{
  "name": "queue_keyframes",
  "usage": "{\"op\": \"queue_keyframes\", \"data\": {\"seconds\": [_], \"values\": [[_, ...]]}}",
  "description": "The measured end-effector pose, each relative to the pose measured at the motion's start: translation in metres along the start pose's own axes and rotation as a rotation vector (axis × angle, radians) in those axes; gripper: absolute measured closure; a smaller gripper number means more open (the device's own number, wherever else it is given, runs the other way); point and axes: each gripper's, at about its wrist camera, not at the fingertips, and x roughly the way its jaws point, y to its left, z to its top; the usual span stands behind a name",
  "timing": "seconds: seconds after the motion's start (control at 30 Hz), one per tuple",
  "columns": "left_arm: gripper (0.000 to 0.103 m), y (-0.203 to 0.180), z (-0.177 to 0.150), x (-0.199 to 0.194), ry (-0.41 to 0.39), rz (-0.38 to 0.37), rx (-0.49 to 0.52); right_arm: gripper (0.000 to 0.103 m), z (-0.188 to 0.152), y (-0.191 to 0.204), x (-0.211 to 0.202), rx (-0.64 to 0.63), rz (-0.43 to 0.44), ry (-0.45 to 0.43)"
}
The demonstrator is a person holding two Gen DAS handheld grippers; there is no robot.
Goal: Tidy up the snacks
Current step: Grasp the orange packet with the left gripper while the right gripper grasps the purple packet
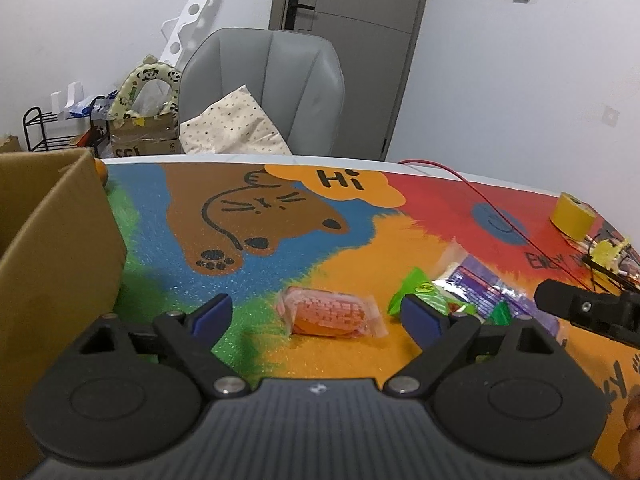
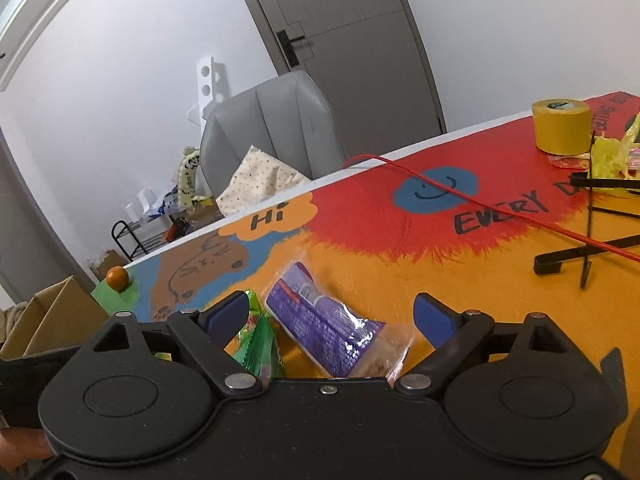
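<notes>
The left gripper [image 1: 316, 316] is hovering low over the worktop [image 1: 360, 360] with its blue pads spread wide and holding nothing, lined up on the orange wafer packet [image 1: 330, 316] lying flat between them, a spread that looks chosen to straddle the packet's width before closing. Just beside its right pad, a green packet [image 1: 420, 290] and a purple packet [image 1: 480, 284] are lying together on the orange part of the printed mat [image 1: 280, 216], the green one overlapping the purple one's edge. The right gripper [image 2: 334, 316] is likewise standing open and empty, its pads framing the purple packet [image 2: 320, 320] while the green packet [image 2: 258, 340] is sitting against its left pad; it appears to be waiting its turn or readying a second pick. A cardboard box [image 1: 52, 248] is standing with its top open at the left edge of the worktop, near the left gripper, probably the place where the snacks are meant to go, which would explain why the nearer hand is taking the nearer packet. A small orange fruit [image 2: 117, 278] is resting on the worktop's far corner near the box. Farther off, a yellow tape roll [image 2: 562, 126], a red wire [image 2: 480, 196] and black cable ties [image 2: 588, 248] are lying well apart from the snacks.
</notes>
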Motion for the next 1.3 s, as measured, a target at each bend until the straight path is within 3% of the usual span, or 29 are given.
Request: {"op": "queue_keyframes", "data": {"seconds": [0.4,0.53,0.6,0.63,0.8,1.07,1.3], "values": [[0.013,-0.001,-0.010,0.019,-0.059,0.013,-0.016,0.017,-0.004,0.000,0.008,-0.042,-0.021,-0.031],[0.021,-0.003,-0.008,0.026,-0.036,0.029,-0.003,0.019,-0.007,0.001,0.017,-0.058,-0.038,-0.013],[0.029,-0.005,-0.007,0.026,-0.035,0.038,0.006,0.024,-0.009,0.001,0.023,-0.065,-0.054,0.023],[0.037,-0.006,-0.007,0.026,-0.036,0.047,0.013,0.033,-0.010,0.001,0.025,-0.075,-0.066,0.039],[0.049,-0.009,-0.010,0.023,-0.033,0.062,0.048,0.042,-0.012,0.002,0.020,-0.078,-0.067,0.063],[0.055,-0.008,-0.012,0.008,-0.003,0.049,0.049,0.071,-0.014,0.002,0.008,-0.030,0.019,0.100],[0.055,-0.006,-0.011,-0.020,-0.027,0.042,0.041,0.079,-0.017,0.008,0.000,0.004,0.017,0.093]]}}
